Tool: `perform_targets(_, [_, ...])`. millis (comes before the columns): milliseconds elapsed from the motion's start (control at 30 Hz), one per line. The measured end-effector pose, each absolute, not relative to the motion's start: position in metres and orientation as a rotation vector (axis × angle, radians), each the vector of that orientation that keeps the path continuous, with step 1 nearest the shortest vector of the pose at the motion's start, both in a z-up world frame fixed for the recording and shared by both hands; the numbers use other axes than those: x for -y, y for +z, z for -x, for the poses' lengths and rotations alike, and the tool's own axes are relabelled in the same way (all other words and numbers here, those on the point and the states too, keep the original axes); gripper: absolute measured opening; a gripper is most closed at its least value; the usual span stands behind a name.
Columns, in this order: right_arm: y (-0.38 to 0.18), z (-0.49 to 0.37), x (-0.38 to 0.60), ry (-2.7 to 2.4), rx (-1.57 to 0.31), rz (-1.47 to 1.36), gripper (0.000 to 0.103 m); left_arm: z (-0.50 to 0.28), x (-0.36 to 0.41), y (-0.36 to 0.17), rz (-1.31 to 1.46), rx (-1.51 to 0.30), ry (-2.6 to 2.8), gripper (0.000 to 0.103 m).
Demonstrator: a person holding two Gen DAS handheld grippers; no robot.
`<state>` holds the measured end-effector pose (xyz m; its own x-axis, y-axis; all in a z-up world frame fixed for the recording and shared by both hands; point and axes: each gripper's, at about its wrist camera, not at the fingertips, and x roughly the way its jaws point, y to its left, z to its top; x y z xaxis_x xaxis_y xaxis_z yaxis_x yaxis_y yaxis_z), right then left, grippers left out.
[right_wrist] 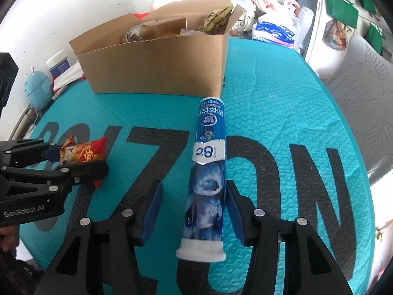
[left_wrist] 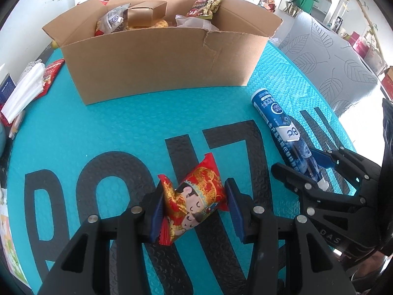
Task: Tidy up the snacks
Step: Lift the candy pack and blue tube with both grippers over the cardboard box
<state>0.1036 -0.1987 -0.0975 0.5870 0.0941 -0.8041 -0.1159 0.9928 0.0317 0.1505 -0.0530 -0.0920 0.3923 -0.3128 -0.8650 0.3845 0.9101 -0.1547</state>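
Left gripper (left_wrist: 195, 206) is straddling the red-and-gold cartoon-print snack packet (left_wrist: 194, 200), which is lying on the teal textured mat with black lettering (left_wrist: 122, 127) covering the surface. Its blue-padded fingers (left_wrist: 157, 211) are spread: the left pad is touching the packet's crimped edge, the right pad is sitting just beside the wrapper, so not clamped.

Right gripper (right_wrist: 194, 211) is straddling the blue cylindrical tube with the white cap (right_wrist: 208, 172), lying flat on the mat, cap end toward the camera, far end nearly touching the corner of the open brown cardboard box (right_wrist: 159, 66). Fingers are released: the right finger is sitting close against the tube's side, the left finger (right_wrist: 151, 211) is standing well off it.

The box is sitting at the far side of the mat, holding several wrapped snacks and a small gold carton (left_wrist: 147, 12). A stack of white napkins (left_wrist: 23, 91) is lying left of the box.
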Motion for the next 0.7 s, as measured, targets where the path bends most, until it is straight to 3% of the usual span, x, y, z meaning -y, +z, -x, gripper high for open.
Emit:
perform_targets(67, [-0.097, -0.103, 0.2, 0.102, -0.922, 0.03, 0.029, -0.15, 0.054, -0.092, -0.081, -1.078, -0.442, 0.045])
perform_targets(700, [-0.092, -0.074, 0.2, 0.275, -0.901, -0.155, 0.028, -0.138, 0.045, -0.079, -0.052, -1.037, -0.475, 0.045])
